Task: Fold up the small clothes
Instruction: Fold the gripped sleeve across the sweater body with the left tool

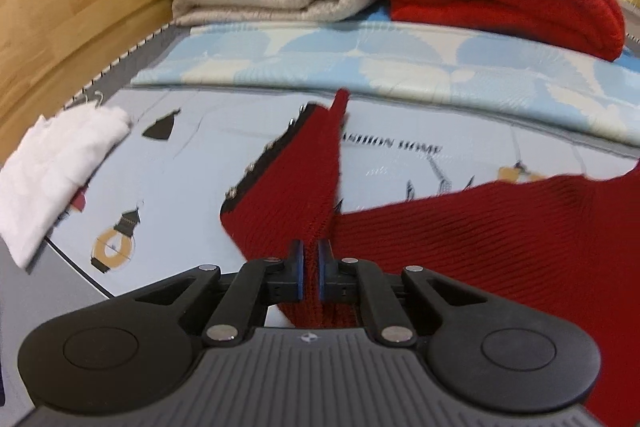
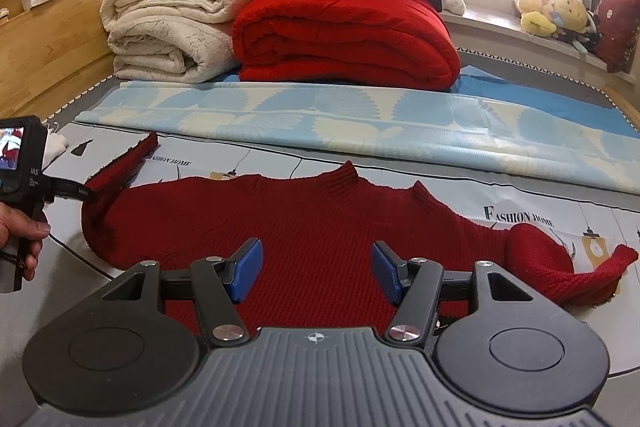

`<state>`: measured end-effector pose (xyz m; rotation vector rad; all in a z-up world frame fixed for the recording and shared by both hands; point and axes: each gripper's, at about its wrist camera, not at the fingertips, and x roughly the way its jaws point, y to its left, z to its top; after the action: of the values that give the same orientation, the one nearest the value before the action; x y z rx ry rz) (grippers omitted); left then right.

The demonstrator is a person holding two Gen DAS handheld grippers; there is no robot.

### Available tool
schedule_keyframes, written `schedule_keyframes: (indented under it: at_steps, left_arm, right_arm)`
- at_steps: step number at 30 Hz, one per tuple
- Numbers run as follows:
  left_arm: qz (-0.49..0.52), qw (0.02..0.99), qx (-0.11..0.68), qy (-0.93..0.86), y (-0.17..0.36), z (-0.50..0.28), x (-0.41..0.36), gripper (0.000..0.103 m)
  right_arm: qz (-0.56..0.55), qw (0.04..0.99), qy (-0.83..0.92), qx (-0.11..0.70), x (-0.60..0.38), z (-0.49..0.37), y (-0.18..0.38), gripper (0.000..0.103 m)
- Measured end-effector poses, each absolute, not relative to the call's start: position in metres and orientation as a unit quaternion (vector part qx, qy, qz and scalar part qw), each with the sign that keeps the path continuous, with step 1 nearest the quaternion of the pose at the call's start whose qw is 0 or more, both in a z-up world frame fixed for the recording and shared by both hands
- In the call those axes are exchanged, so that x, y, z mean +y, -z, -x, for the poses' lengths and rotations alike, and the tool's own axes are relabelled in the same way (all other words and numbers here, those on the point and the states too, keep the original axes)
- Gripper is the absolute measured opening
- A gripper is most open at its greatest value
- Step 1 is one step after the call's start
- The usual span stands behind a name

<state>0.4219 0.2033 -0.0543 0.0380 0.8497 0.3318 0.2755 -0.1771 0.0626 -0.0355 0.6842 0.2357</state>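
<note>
A small dark red knitted sweater (image 2: 312, 223) lies flat on the printed bed sheet, collar toward the far side. Its left sleeve (image 1: 292, 187) is lifted off the sheet, and my left gripper (image 1: 311, 257) is shut on it, blue pads pinching the knit. From the right wrist view the left gripper (image 2: 86, 195) shows at the far left, held by a hand (image 2: 20, 231), with the sleeve (image 2: 120, 171) rising from it. My right gripper (image 2: 318, 267) hovers open over the sweater's lower body, nothing between its blue pads. The right sleeve (image 2: 560, 267) lies curled on the sheet.
A folded white garment (image 1: 56, 167) lies at the left on the sheet. A folded cream blanket (image 2: 168, 31) and red blanket (image 2: 344, 39) are stacked at the far end, a light blue patterned mat (image 2: 360, 123) before them. A wooden bed frame (image 1: 60, 19) runs along the left. Plush toys (image 2: 552, 11) sit by the window.
</note>
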Motion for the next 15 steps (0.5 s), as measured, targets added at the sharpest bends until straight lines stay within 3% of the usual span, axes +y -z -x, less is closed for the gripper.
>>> schedule_keyframes:
  at_steps: [10, 15]
  left_arm:
    - [0.014, 0.928, 0.366, -0.067, -0.042, -0.370, 0.128, 0.006]
    - [0.001, 0.912, 0.410, 0.027, -0.014, -0.357, 0.078, 0.006]
  right_arm:
    - [-0.011, 0.936, -0.095, 0.338, -0.192, -0.275, -0.072, 0.062]
    - [-0.028, 0.937, -0.079, 0.339, -0.201, -0.271, -0.077, 0.062]
